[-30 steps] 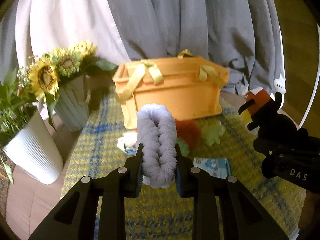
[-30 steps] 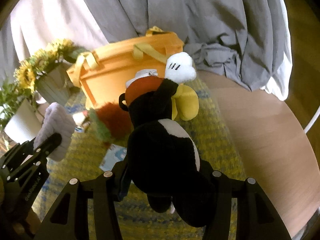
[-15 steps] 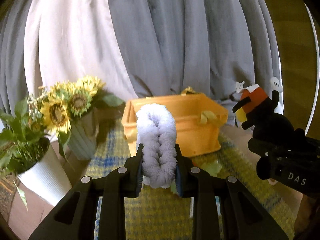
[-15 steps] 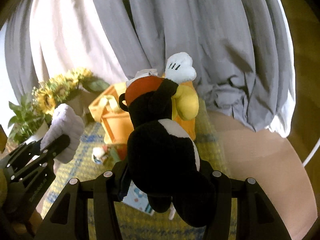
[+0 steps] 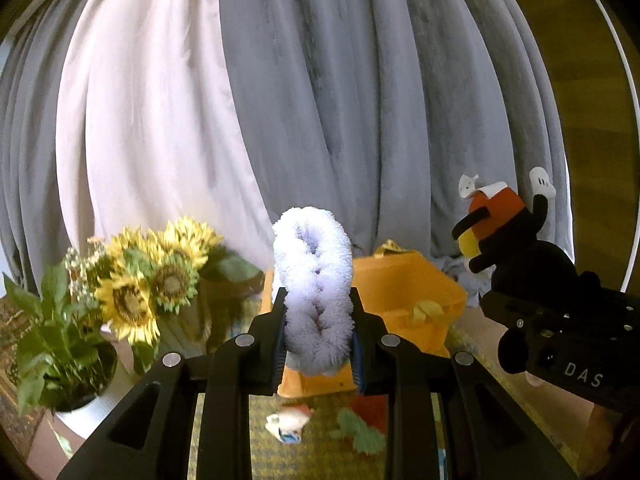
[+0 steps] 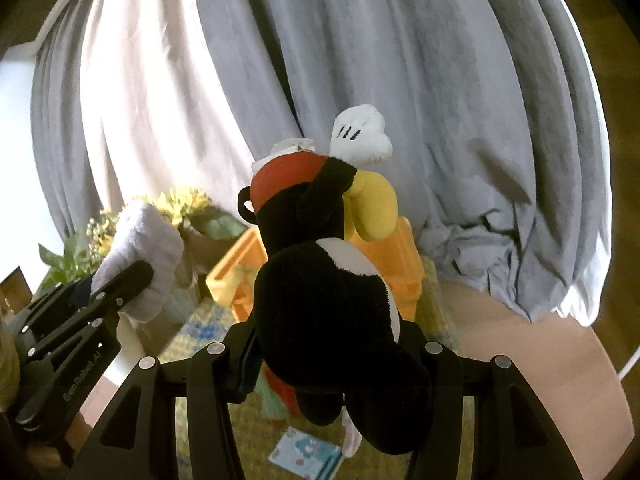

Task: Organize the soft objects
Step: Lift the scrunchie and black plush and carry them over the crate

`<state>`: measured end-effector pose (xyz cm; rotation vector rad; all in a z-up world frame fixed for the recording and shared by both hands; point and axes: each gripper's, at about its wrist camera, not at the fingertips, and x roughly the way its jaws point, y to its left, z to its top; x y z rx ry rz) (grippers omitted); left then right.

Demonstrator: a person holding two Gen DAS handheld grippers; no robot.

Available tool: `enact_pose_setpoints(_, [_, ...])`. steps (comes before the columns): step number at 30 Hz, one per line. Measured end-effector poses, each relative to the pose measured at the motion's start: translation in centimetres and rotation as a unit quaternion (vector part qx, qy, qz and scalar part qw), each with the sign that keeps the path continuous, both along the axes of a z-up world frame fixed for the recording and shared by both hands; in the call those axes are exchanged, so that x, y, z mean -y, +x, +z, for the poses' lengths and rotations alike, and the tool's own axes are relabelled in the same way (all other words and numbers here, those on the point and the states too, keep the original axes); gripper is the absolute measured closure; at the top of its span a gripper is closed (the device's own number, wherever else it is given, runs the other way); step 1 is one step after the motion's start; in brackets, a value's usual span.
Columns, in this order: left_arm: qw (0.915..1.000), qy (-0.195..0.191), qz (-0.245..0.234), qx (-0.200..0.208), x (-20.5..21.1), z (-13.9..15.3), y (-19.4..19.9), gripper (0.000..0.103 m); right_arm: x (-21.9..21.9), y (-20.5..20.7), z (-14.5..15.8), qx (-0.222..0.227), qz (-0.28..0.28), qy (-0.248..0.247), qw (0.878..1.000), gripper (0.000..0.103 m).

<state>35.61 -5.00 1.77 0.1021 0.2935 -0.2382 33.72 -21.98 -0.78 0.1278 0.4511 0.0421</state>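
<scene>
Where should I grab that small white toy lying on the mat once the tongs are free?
Take the small white toy across its narrow middle, coming straight down from above. It lies flat on the yellow mat, with the green-and-red plush close on its right, so sideways entry looks crowded.

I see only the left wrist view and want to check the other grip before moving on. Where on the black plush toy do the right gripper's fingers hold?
Observer: The right gripper is shut on the black plush toy at its lower body, below its white chest patch.
Operator: Anything on the mat nearby?
Observer: A blue-and-white picture card lies flat on the yellow mat, nearer the camera than the orange basket.
Operator: And right of the mat?
Observer: Bare wooden tabletop, with the grey curtain bunched at its far edge.
</scene>
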Motion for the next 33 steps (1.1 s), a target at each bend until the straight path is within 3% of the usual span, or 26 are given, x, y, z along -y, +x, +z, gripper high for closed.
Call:
enact_pose_setpoints(13, [0.9993,0.004,0.005,0.037,0.1,2.2,2.7,0.077,-0.2,3.3,2.5,0.033,0.016,-0.004,0.999,0.05])
enact_pose_setpoints(23, [0.9992,0.006,0.007,0.04,0.8,2.9,6.6,0.077,0.6,8.0,3.2,0.032,0.023,0.0,0.999,0.05])
enact_pose_setpoints(33, [0.9998,0.005,0.017,-0.007,1.5,1.4,11.7,0.077,1.3,13.4,2.1,0.004,0.03,-0.004,1.0,0.05])
